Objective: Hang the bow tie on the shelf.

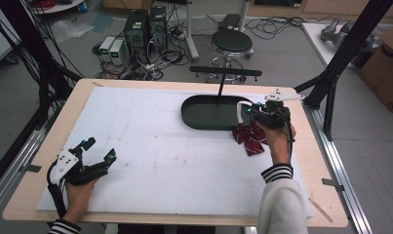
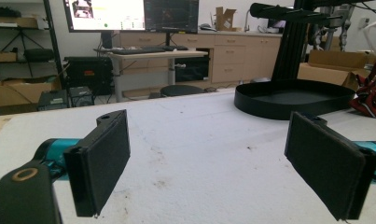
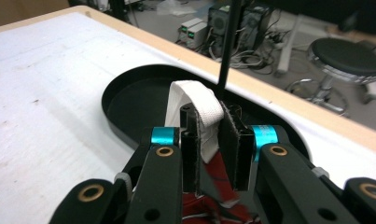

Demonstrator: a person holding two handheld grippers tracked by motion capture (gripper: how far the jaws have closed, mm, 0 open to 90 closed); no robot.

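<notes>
A dark red plaid bow tie lies on the white mat, just off the right end of a black oval tray. Its white strap loops up over the tray rim. My right gripper is shut on that strap. In the right gripper view the strap is pinched between the two pads, with the red fabric hanging below and the tray beyond. My left gripper rests open near the table's front left corner, nothing between its pads. It faces the tray and the bow tie.
A thin black pole with a crossbar rises from the tray's far side. Black frame struts stand at the table's right edge. Beyond the table are a stool, computers and a cardboard box.
</notes>
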